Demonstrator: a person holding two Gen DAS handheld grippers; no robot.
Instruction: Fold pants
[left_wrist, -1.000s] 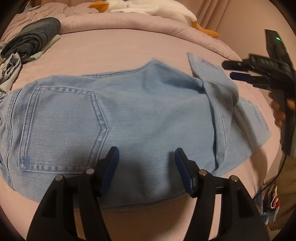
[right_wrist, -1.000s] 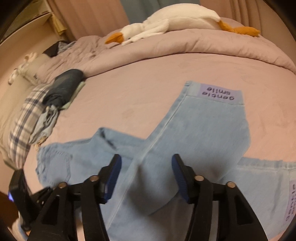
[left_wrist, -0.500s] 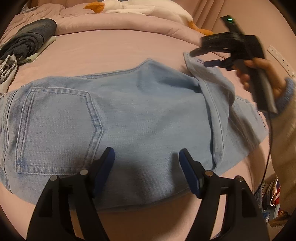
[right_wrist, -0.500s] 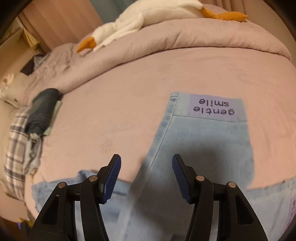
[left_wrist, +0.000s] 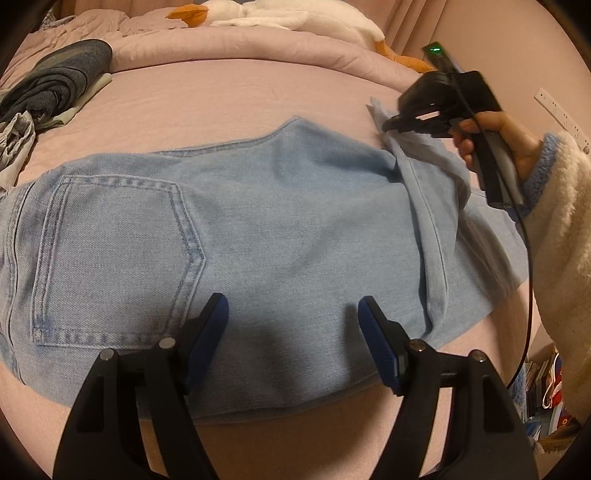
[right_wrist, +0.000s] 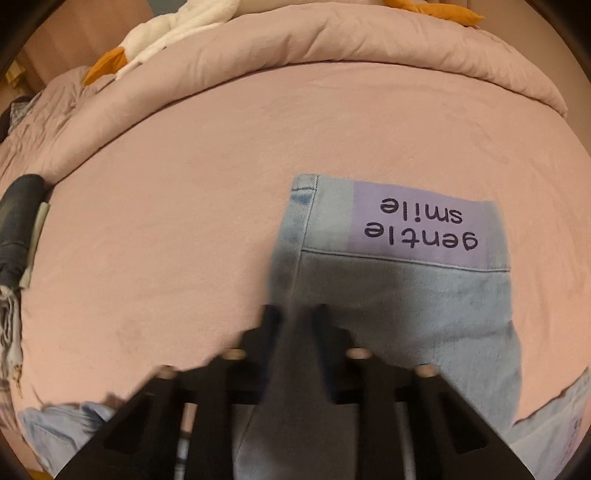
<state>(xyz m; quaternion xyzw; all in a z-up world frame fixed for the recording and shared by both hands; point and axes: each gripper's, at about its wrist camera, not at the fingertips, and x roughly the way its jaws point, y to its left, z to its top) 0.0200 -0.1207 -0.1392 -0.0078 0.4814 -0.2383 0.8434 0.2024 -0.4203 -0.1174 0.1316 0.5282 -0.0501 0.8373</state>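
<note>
Light blue jeans (left_wrist: 258, 221) lie flat on the pink bed, back pocket (left_wrist: 110, 254) at the left, one leg folded over at the right. My left gripper (left_wrist: 293, 325) is open and empty above the near edge of the jeans. My right gripper (right_wrist: 293, 314) has its fingers nearly closed on the seam edge of the folded leg (right_wrist: 406, 302), just below the cuff with the purple "gentle smile" label (right_wrist: 421, 229). It also shows in the left wrist view (left_wrist: 391, 125), at the far right on that leg's cuff.
A dark folded garment pile (left_wrist: 55, 81) lies at the far left of the bed. A white goose plush (left_wrist: 280, 18) lies on the rolled pink duvet (right_wrist: 332, 40) at the back. The bed edge drops off at the right near a shelf (left_wrist: 546, 384).
My right gripper moved forward and down along the folded leg toward its cuff, and its jaws closed from wide open onto the leg's edge. My left gripper stayed open and nearly still.
</note>
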